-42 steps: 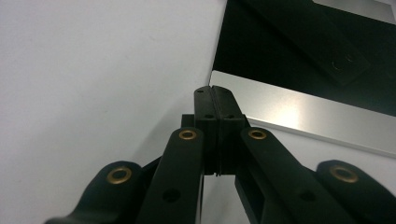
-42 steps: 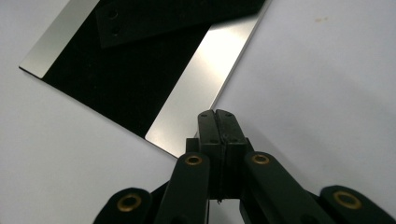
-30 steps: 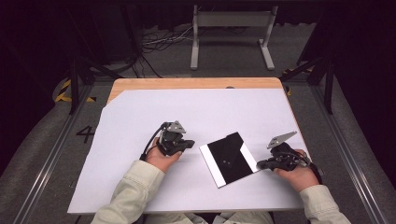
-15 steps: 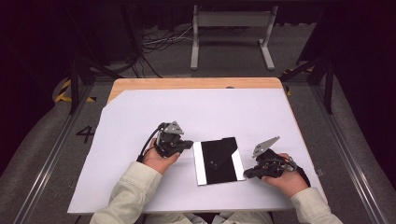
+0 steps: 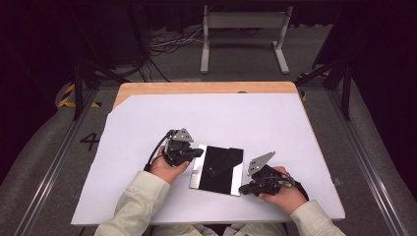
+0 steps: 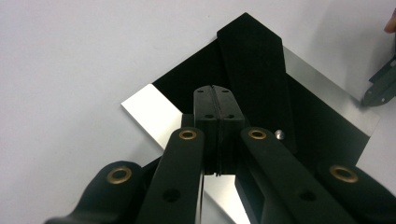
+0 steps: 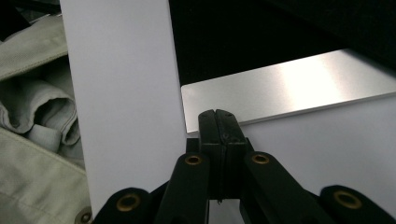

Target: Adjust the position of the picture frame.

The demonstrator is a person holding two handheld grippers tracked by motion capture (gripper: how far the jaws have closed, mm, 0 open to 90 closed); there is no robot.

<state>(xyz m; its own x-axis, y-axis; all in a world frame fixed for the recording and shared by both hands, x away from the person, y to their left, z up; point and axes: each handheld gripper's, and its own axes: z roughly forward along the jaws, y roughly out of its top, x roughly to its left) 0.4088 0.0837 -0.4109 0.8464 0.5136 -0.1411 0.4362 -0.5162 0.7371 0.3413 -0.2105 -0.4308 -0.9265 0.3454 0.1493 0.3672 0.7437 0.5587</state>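
Observation:
A thin silver metal plate (image 5: 196,172) lies on the white table cover, and a black flap pouch (image 5: 220,168) with a small metal snap (image 6: 279,134) covers most of it. My left gripper (image 5: 199,152) is shut, its tip over the plate's left side where the bare strip (image 6: 154,112) meets the pouch (image 6: 252,70). My right gripper (image 5: 242,191) is shut too, its tip (image 7: 218,116) at the edge of the plate (image 7: 289,84) by its near right corner. Nothing sits between either pair of jaws.
The white cover (image 5: 246,118) spans the table, with a wooden strip (image 5: 206,87) at the far edge. A pale sleeve (image 7: 32,116) lies at the near edge. Behind the table, a metal stand (image 5: 243,29) and cables are on the floor.
The plate with its pouch has slid left and turned squarer to the table's edge. My right gripper has moved left along with it. The left gripper has stayed put.

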